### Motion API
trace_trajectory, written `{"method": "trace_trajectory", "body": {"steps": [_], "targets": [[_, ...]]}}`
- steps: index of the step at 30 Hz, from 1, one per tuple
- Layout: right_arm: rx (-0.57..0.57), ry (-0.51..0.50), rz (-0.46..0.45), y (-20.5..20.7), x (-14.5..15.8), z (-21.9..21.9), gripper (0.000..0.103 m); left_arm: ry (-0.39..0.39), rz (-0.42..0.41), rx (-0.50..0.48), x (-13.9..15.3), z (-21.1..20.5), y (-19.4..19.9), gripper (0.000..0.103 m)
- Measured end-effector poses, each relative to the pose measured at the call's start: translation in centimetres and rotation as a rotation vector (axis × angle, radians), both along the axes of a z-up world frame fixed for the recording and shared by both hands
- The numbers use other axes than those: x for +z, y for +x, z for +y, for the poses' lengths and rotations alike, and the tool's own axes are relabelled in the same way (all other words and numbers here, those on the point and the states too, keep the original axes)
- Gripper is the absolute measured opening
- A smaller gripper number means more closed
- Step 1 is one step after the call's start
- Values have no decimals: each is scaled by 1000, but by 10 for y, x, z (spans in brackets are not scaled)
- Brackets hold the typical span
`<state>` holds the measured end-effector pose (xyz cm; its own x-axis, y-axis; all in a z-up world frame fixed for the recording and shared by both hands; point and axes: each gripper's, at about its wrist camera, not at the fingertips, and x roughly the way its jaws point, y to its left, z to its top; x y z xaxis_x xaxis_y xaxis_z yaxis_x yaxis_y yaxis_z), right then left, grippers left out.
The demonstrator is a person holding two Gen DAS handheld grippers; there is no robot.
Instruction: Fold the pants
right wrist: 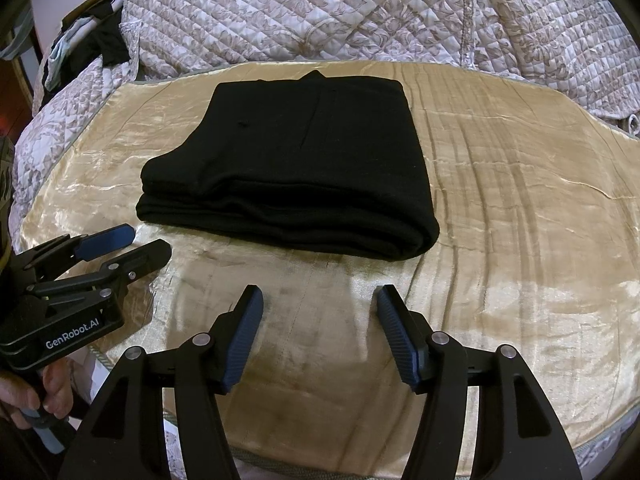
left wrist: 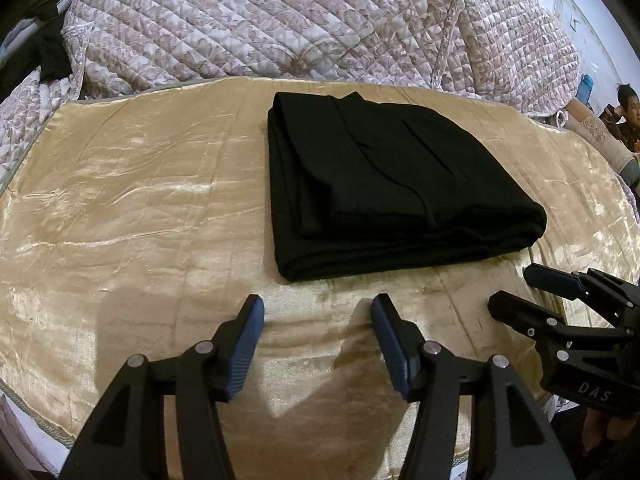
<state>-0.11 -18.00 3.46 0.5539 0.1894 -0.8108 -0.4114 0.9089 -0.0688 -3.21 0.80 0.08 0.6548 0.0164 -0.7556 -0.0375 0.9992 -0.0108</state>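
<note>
Nearest, the left hand-held gripper (left wrist: 317, 312) and the right hand-held gripper (right wrist: 319, 304) both hang with jaws apart and nothing between them, above the golden satin cover (left wrist: 140, 200). Just beyond them the black pants (left wrist: 384, 184) lie folded into a neat rectangle (several layers), and behind is a quilted floral blanket (left wrist: 280, 20)

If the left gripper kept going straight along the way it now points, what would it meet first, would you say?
Most likely the gold satin cover: the open, empty left gripper angles down at bare cloth just short of the folded black pants. The pants' near edge lies only slightly beyond, so depth leaves some doubt.
</note>
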Motion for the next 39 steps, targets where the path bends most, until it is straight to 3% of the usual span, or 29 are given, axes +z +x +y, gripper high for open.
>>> {"method": "trace_trajectory", "body": {"steps": [39], "targets": [[5,-7,-3,-1,-1,3,64,31,4,-16,-4,-3,1,72]]}}
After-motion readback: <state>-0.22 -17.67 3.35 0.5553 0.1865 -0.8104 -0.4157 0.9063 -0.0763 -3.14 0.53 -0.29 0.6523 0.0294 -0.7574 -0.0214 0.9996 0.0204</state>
